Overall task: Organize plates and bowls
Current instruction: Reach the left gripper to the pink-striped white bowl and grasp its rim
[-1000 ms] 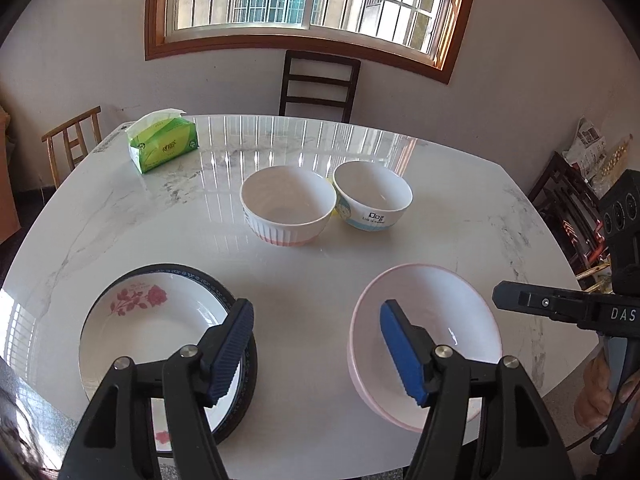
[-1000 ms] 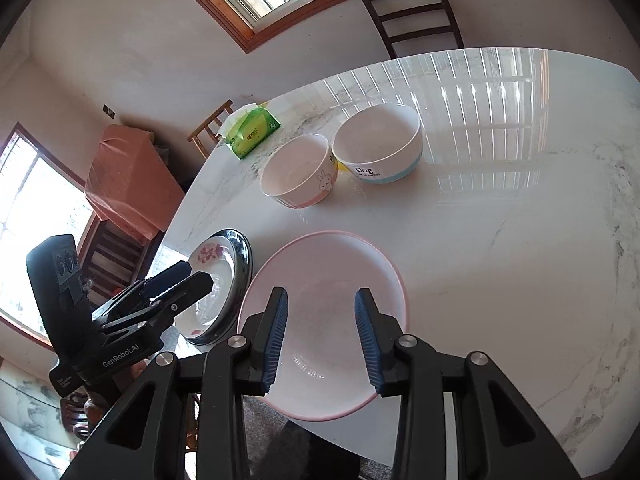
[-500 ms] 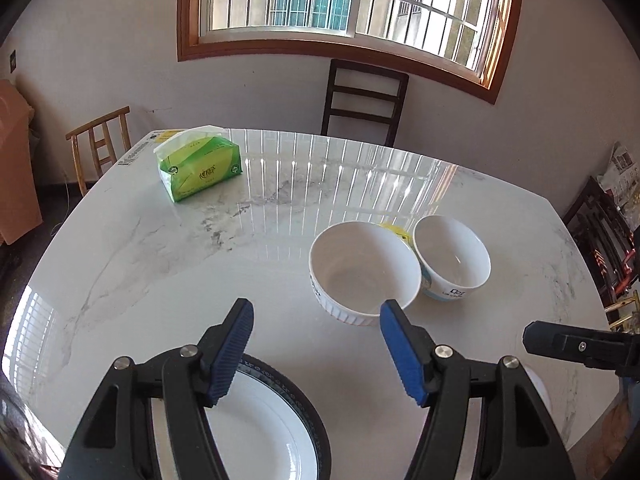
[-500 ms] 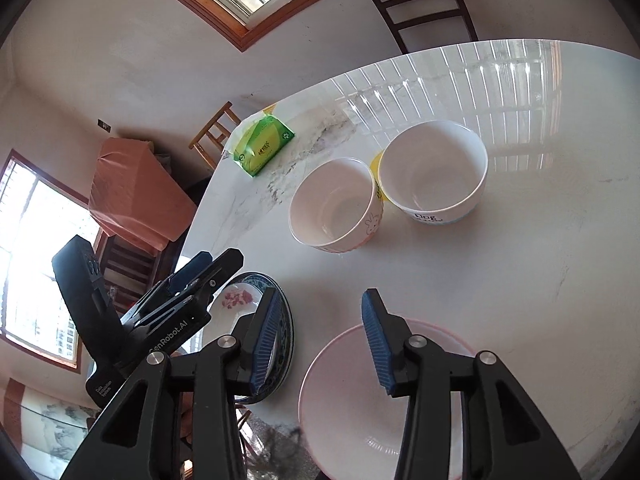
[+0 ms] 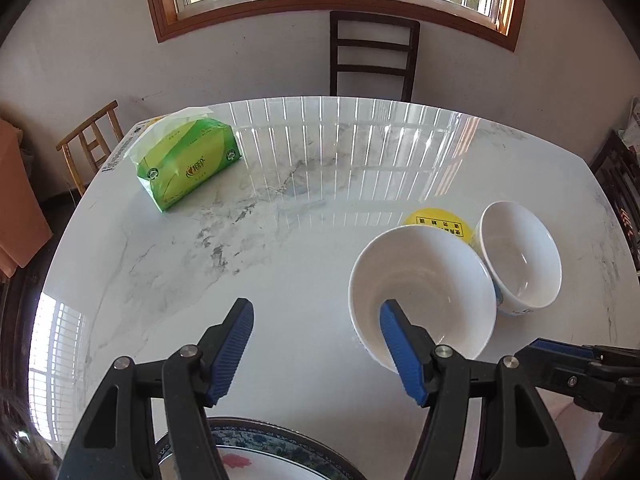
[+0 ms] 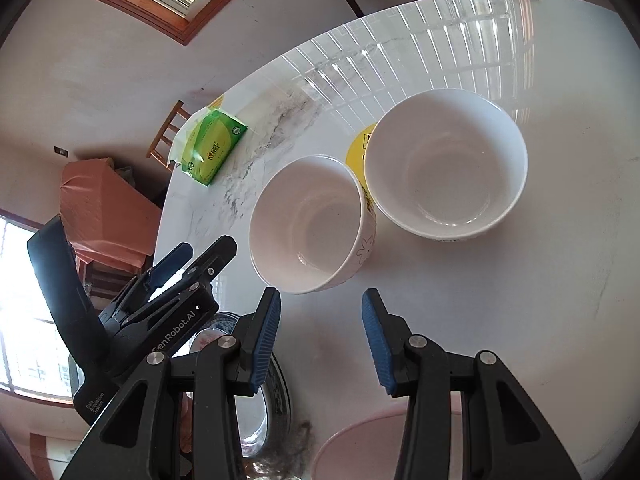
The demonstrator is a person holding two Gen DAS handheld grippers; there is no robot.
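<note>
Two bowls, the ribbed bowl (image 5: 424, 292) and the labelled bowl (image 6: 444, 164), sat touching mid-table as you brought both empty tongs, left gripper (image 5: 316, 352) spread wide, right gripper (image 6: 320, 336) narrower, in to pick one for nesting.

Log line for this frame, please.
left tongs: open, empty | right tongs: open, empty | both short of two bowls | plates unstacked

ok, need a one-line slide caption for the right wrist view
Open right gripper above marble table, facing two white bowls: flower-print bowl and larger bowl; green tissue pack beyond.
</note>
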